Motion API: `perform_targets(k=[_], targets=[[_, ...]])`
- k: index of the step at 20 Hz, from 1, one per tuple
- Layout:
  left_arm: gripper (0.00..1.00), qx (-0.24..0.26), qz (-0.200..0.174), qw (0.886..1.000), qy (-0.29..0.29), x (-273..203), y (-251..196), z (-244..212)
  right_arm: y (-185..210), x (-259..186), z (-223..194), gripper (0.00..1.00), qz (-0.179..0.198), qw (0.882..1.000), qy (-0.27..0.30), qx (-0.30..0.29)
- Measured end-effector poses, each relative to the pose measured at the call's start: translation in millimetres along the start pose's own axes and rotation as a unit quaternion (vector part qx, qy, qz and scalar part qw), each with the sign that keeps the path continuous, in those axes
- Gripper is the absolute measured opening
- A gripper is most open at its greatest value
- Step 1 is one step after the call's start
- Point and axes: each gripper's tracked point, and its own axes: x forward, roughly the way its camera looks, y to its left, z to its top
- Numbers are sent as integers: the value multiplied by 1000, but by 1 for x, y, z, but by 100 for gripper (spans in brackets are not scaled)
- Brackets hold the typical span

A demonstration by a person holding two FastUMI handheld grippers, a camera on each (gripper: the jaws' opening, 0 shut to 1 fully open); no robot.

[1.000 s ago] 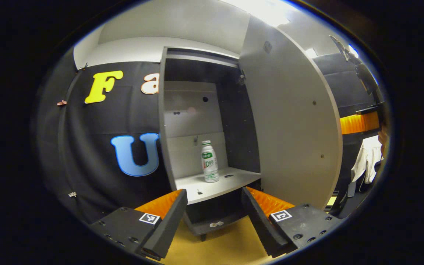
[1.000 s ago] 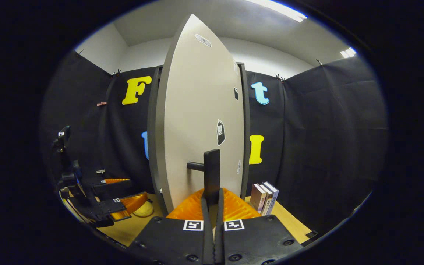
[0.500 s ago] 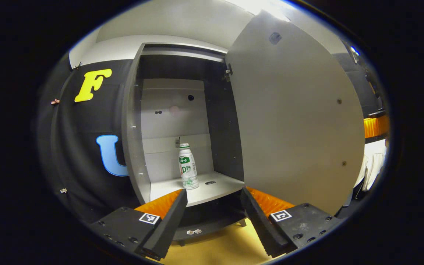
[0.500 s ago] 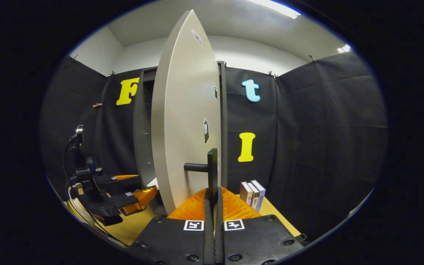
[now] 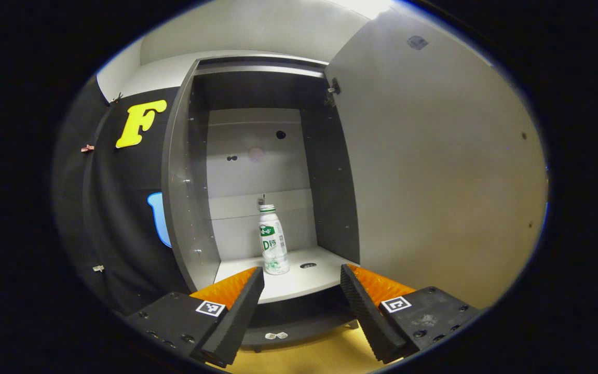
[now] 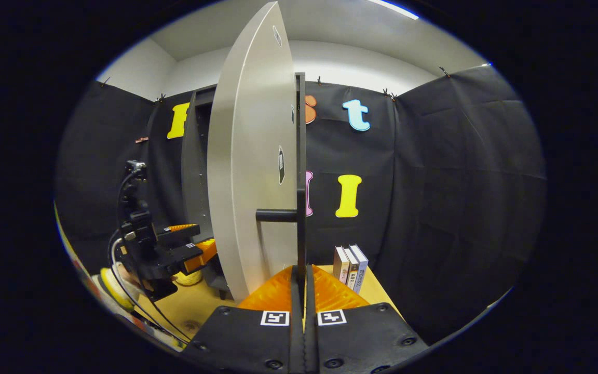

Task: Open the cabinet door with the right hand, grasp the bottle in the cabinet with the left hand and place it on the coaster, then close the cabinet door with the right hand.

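The grey cabinet (image 5: 185, 171) stands with its door (image 5: 434, 171) swung wide to the right. Inside, a white bottle (image 5: 273, 239) with a green label and cap stands upright on the pale shelf (image 5: 299, 283). My left gripper (image 5: 301, 278) is open just in front of the shelf's front edge, and the bottle is a little beyond its left finger. In the right gripper view the door (image 6: 247, 156) is seen nearly edge-on. My right gripper (image 6: 299, 272) is shut on the lower end of the dark vertical door handle (image 6: 300, 171). The left gripper (image 6: 177, 249) shows beside the cabinet there.
Three books (image 6: 350, 266) stand upright on the wooden table (image 6: 195, 306) to the right of the door. A pale yellow round thing (image 6: 190, 279) lies on the table under the left gripper. Cables hang from the left gripper's mount.
The door has swung further open, held by my right gripper. My left gripper has come nearer the cabinet opening, so the bottle and shelf look closer and more central.
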Motion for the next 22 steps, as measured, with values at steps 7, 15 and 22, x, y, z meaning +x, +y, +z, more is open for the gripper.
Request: perform_targets(k=[7, 15, 22], targets=[[99, -4, 41, 999, -9, 86, 31, 7, -19, -1, -1, 5, 21, 1000, 1, 20], [94, -22, 62, 998, 16, 211, 56, -19, -25, -12, -9, 12, -5, 1000, 4, -14], [93, -7, 68, 997, 27, 268, 69, -32, -29, -17, -9, 7, -27, 1000, 9, -7]])
